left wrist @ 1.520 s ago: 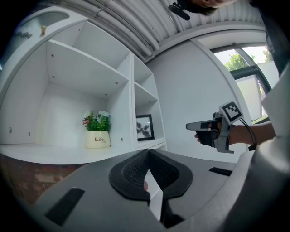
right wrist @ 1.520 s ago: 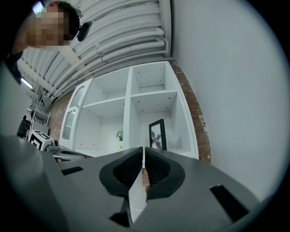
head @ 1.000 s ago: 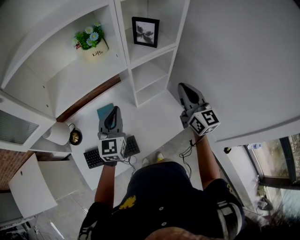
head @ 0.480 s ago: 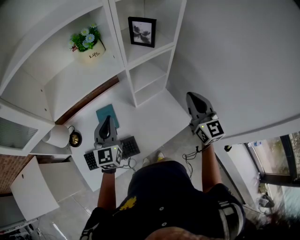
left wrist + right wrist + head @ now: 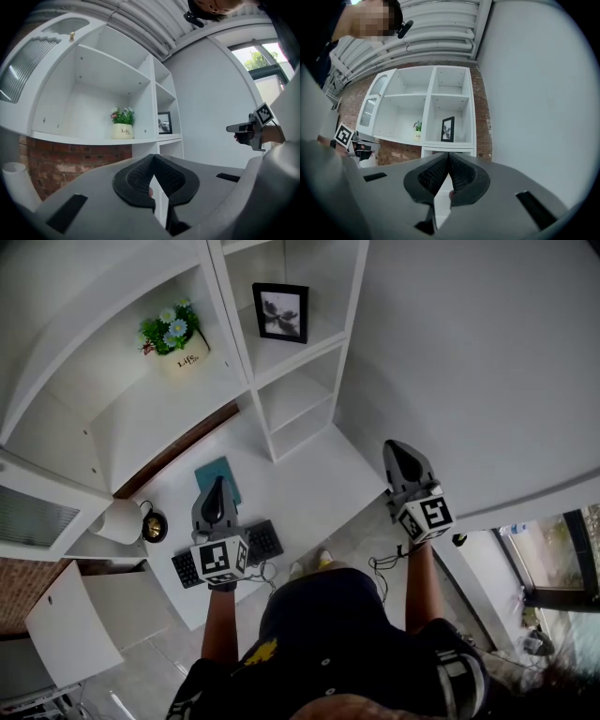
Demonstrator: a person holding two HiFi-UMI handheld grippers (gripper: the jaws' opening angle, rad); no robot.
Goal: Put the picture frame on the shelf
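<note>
The frame stood upright on the white shelf, in the compartment beside the one holding the flower pot. The left gripper and right gripper hung well clear of it, both jaws clenched together, grasping nothing.

Left tool jaws together, right tool jaws together, both empty
</note>
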